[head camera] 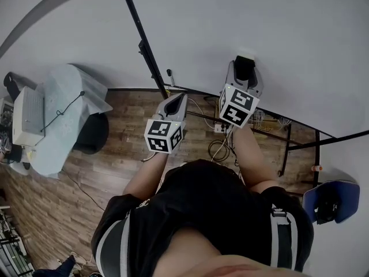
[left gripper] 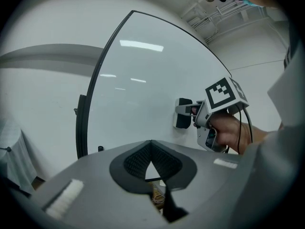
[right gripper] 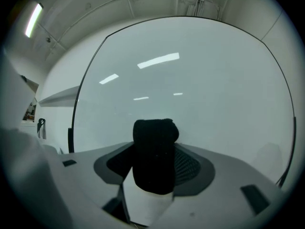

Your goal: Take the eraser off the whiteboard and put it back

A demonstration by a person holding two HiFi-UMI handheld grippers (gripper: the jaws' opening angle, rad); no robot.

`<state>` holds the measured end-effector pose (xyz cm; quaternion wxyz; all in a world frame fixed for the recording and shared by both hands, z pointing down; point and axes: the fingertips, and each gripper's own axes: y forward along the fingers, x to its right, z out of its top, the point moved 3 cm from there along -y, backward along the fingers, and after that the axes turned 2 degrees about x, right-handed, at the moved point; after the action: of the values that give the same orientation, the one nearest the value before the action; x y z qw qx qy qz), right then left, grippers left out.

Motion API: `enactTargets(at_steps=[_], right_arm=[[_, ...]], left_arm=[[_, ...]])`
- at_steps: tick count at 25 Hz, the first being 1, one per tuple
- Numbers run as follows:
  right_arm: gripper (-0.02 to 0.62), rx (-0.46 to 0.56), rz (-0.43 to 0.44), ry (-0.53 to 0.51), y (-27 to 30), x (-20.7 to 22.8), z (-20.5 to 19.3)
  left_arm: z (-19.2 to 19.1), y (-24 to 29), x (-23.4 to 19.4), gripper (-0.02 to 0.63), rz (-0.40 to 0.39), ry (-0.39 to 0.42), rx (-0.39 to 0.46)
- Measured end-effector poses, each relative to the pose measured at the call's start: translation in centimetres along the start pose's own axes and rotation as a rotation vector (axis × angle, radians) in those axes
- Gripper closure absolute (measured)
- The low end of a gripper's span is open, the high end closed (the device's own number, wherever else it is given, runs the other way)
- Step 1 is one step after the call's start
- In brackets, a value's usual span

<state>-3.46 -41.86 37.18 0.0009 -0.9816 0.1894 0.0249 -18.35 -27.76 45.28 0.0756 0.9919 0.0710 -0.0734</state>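
Note:
A large whiteboard (head camera: 242,22) (left gripper: 138,80) (right gripper: 205,89) stands upright in front of me. My right gripper (head camera: 244,68) (left gripper: 191,110) (right gripper: 154,152) is shut on the eraser (right gripper: 153,142), a white block with black felt. Seen from the left gripper view, the eraser (left gripper: 182,113) sits with its dark face against the board's surface or very close to it. The eraser's white top (head camera: 245,57) just shows beyond the jaws in the head view. My left gripper (head camera: 175,101) (left gripper: 151,146) hangs lower and to the left, shut with nothing in it, away from the board.
The board's black frame (head camera: 142,41) and stand legs (head camera: 287,144) reach onto the wood floor, with cables (head camera: 219,149) beneath my hands. A cloth-covered table (head camera: 64,117) with a white box (head camera: 27,118) stands at the left. A blue chair (head camera: 331,201) is at the right.

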Motion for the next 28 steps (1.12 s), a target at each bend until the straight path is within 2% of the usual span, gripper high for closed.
enactTargets(at_steps=[5,8,14,17,20,24,25,26,27,28], right_arm=[[0.353,-0.022,-0.042,-0.044,0.3,-0.4,0.1],[0.313,-0.025,-0.005,-0.044,0.2,-0.6,-0.2],[0.305,0.022,0.066,0.007,-1.1,-0.9,0.1],[0.305,0.07,0.084,0.036,-2.4,-0.4,1.1],[0.305,0.168,0.094,0.058,-4.1,0.6,2.7],[0.306,0.263,0.154,0.078,-5.9,1.2,3.5],[0.312,0.266,0.161,0.085,-6.4,1.5,3.3],[0.362,0.265,0.167,0.096,-6.8,1.9,3.1],[0.463,0.263,0.174,0.111,-7.3,2.3,2.9],[0.52,0.266,0.182,0.131,-7.9,2.7,2.8]], left_arm=[[0.0,-0.1,0.3,0.597,-0.004,0.001,-0.002],[-0.1,-0.3,0.3,0.597,0.004,-0.001,0.0],[-0.6,-0.5,0.7,0.597,-0.001,-0.006,-0.009],[-0.6,-0.2,1.4,0.597,-0.013,-0.002,-0.013],[-0.5,0.1,2.4,0.597,-0.034,0.003,-0.015],[-0.5,0.6,3.7,0.597,-0.072,0.01,-0.017],[-0.4,0.8,4.1,0.597,-0.084,0.013,-0.015],[-0.3,1.1,4.6,0.597,-0.097,0.017,-0.014],[-0.3,1.3,5.1,0.597,-0.109,0.021,-0.012],[-0.2,1.5,5.5,0.597,-0.121,0.024,-0.012]])
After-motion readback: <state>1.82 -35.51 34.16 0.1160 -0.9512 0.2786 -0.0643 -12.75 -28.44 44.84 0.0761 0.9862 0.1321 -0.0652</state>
